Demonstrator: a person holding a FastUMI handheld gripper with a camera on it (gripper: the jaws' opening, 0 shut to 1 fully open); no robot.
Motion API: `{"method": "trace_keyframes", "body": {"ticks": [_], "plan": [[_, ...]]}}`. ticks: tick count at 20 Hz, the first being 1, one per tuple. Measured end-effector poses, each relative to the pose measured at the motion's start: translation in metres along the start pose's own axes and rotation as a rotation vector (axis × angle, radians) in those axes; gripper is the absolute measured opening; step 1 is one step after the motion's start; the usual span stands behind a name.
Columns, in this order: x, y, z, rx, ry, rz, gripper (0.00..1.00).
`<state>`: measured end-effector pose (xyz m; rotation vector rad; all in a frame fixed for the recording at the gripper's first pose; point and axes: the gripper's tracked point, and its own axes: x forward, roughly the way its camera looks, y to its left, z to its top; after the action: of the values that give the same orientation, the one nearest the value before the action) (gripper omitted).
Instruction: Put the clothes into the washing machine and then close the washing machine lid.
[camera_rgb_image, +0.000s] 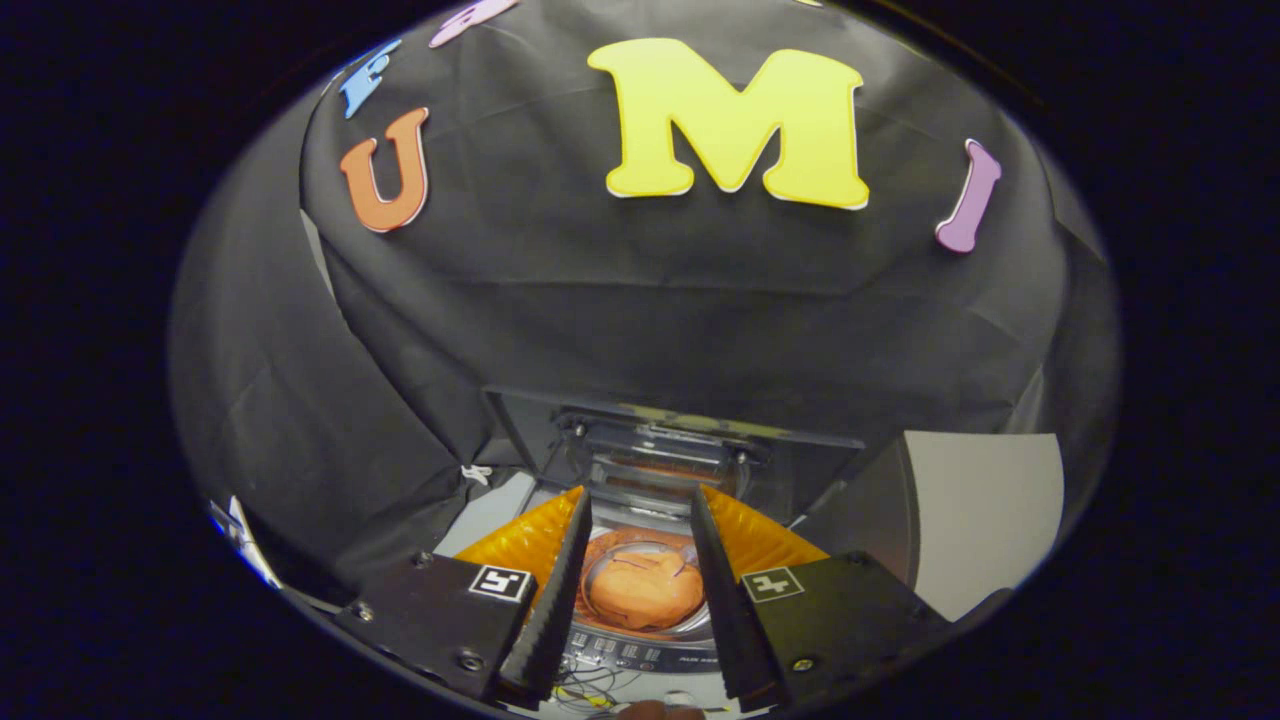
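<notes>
Gripper view is showing the tongs (638, 515) hanging spread and empty above the open washing machine (650, 640), orange clothes (645, 590) lying inside, black cloth walling the booth.

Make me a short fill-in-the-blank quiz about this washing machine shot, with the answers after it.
1. The orange clothes lie inside the washing machine's ____.
2. The washing machine lid stands ____.
3. The gripper has its fingers spread ____, holding nothing.
4. The control panel sits ____ the fingers.

Answers: drum; open; apart; between
</notes>
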<state>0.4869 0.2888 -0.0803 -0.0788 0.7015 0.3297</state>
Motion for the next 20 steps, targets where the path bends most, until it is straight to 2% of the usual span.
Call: {"method": "trace_keyframes", "body": {"ticks": [5,13,20], "plan": [[0.011,-0.002,0.027,-0.005,-0.017,0.013,0.63],[0.075,-0.004,0.050,0.106,-0.001,0.021,0.63],[0.120,-0.007,0.063,0.122,0.012,0.013,0.63]]}}
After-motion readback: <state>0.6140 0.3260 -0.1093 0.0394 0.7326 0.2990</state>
